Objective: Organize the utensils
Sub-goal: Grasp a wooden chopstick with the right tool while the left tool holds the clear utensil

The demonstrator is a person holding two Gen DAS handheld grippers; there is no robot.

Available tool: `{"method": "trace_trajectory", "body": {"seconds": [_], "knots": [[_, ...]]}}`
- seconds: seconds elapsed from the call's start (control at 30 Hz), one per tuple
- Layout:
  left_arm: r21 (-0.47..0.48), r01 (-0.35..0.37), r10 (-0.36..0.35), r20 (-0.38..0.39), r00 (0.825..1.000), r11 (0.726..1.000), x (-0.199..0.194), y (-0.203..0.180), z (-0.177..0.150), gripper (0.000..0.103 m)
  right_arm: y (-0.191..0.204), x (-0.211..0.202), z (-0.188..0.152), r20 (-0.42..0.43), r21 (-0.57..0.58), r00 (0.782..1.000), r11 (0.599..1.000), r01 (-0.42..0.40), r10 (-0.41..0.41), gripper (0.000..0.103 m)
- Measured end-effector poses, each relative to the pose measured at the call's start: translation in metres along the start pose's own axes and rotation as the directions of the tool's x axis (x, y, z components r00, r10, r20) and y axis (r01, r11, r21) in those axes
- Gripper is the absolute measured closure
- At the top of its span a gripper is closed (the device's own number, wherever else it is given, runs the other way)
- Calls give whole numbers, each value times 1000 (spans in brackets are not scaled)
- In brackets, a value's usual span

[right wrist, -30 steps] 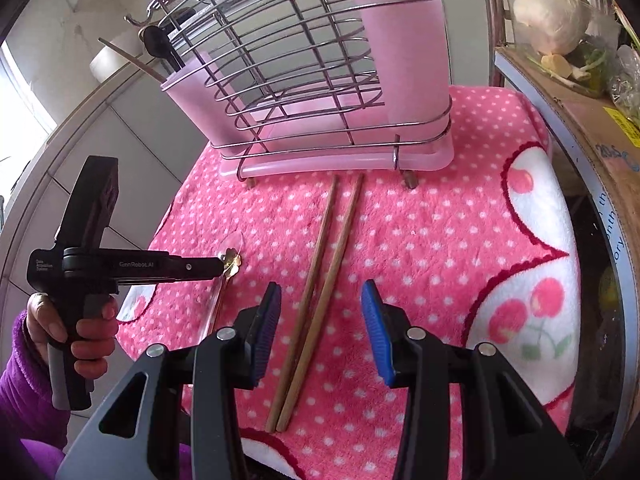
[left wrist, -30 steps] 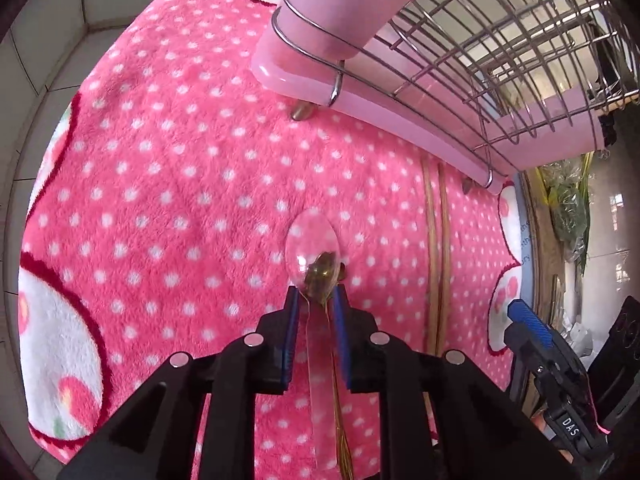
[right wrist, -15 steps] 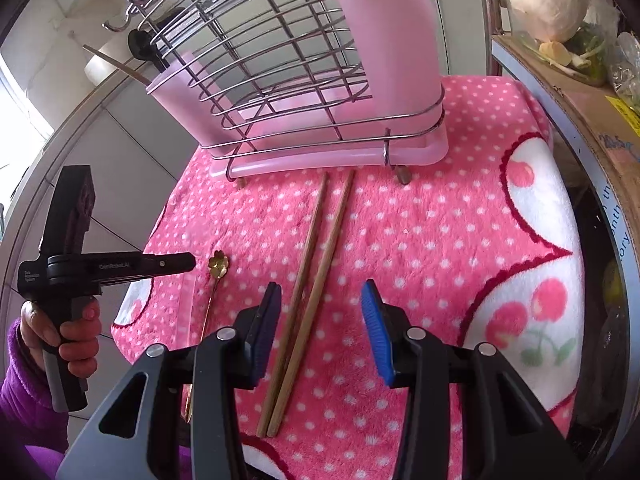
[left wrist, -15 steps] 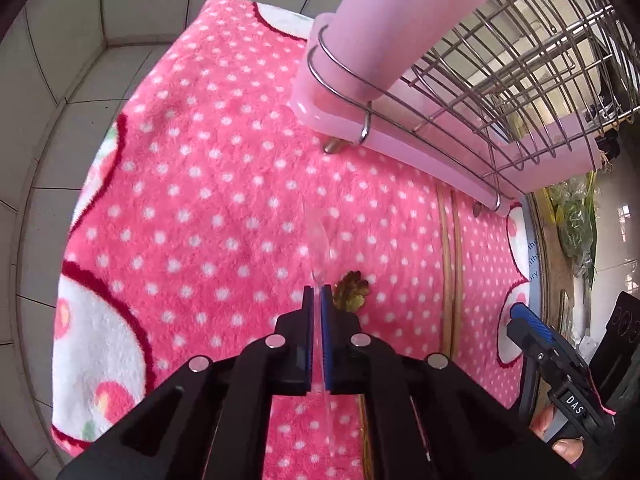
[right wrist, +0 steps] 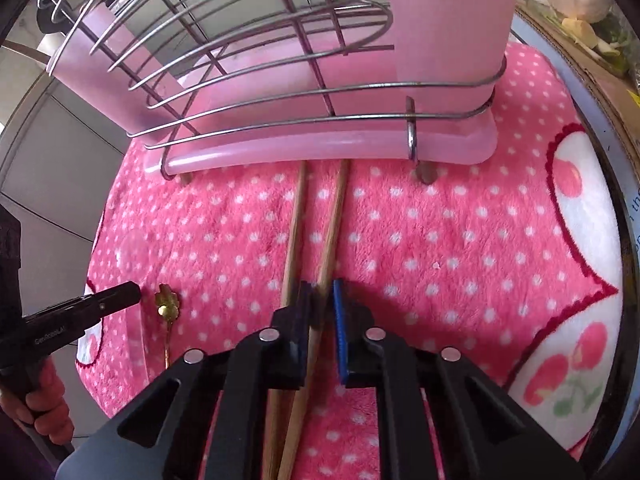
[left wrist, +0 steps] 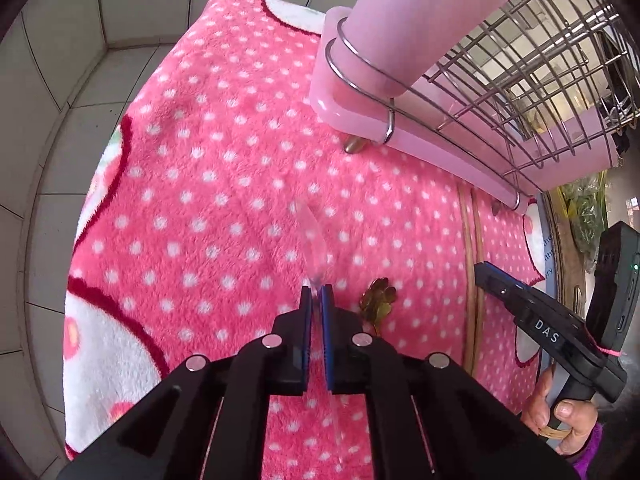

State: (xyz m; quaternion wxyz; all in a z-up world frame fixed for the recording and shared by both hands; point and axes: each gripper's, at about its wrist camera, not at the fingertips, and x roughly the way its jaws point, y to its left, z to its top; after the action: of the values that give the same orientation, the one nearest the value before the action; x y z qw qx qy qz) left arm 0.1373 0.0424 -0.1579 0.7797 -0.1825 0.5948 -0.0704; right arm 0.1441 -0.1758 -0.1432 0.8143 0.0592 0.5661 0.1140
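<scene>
My left gripper is shut on a clear plastic spoon, bowl pointing forward, held just above the pink dotted cloth. A small gold spoon with a flower-shaped end lies on the cloth just right of it; it also shows in the right wrist view. My right gripper is low over two wooden chopsticks, its jaws closing around one of them with a small gap left. The wire and pink plastic utensil rack stands just beyond the chopstick tips.
The rack stands at the far right of the left wrist view. Grey tiled wall borders the cloth on the left. A cardboard box with vegetables sits to the right of the cloth.
My left gripper closed on the clear spoon and lifted it away from the gold spoon. My right gripper moved forward and down over the chopsticks, and its jaws narrowed around them.
</scene>
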Motion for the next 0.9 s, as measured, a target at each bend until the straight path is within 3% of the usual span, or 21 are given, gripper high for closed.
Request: {"method": "trace_trajectory", "body": {"seconds": [0.3,0.63,0.8,0.9], "knots": [[18,51,-51,3,999,999,-5,3,-1,100,-17,-27,-26,-21,28,1000,1000,7,-6,94],[11,18,-17,-65,998,1000,3,2,0,99,-28,-28,-44,-102,10,995,1000,3,-2,94],[29,6,-3,-89,996,1000,6,-1,7,98,-29,-30,-32,-88,9,996,1000,-10,11,78],[39,-3,7,-103,995,999,6,-1,13,98,-28,-25,-22,-97,-4,995,1000,-8,8,78]]}}
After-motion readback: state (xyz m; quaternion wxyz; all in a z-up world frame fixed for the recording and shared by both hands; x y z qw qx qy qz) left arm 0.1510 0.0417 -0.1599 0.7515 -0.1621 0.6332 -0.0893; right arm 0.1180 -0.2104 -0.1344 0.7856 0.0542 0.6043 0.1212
